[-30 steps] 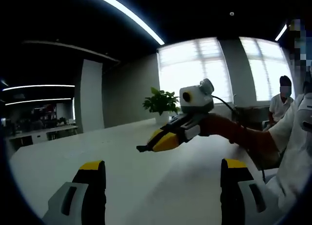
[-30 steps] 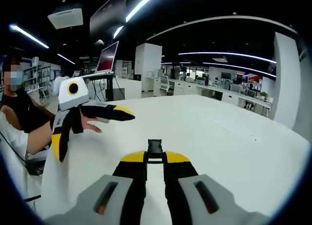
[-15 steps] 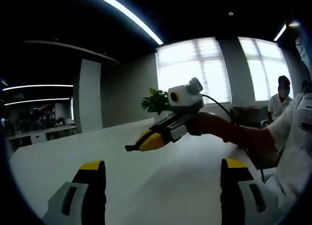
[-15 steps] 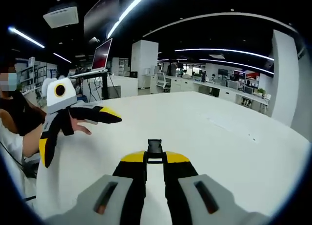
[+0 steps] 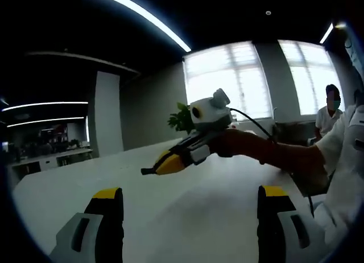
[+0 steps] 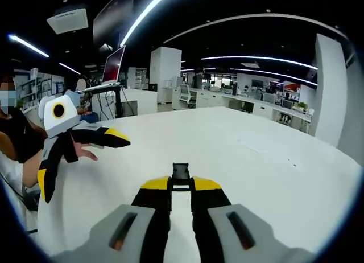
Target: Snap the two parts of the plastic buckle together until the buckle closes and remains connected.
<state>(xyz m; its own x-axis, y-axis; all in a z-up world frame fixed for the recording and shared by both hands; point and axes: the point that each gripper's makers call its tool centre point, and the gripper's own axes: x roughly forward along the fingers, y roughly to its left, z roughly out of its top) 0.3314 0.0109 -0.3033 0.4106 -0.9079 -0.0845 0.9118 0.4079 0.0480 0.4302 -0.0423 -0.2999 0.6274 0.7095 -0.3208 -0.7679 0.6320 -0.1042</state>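
My right gripper (image 6: 181,186) jaws clamped on black buckle part (image 6: 181,173) at 12 o'clock; left gripper (image 5: 190,201) jaws apart, empty. Parts unjoined above white table (image 6: 256,155); mating left.

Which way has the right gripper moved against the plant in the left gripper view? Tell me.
Yes. The right gripper has slid leftward past the plant.

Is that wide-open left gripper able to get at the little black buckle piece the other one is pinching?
Probably yes. The left gripper is wide open and held in the air beside the right gripper, whose closed tips hold the black buckle piece sticking out in front. Nothing but open air above the white table lies between them.
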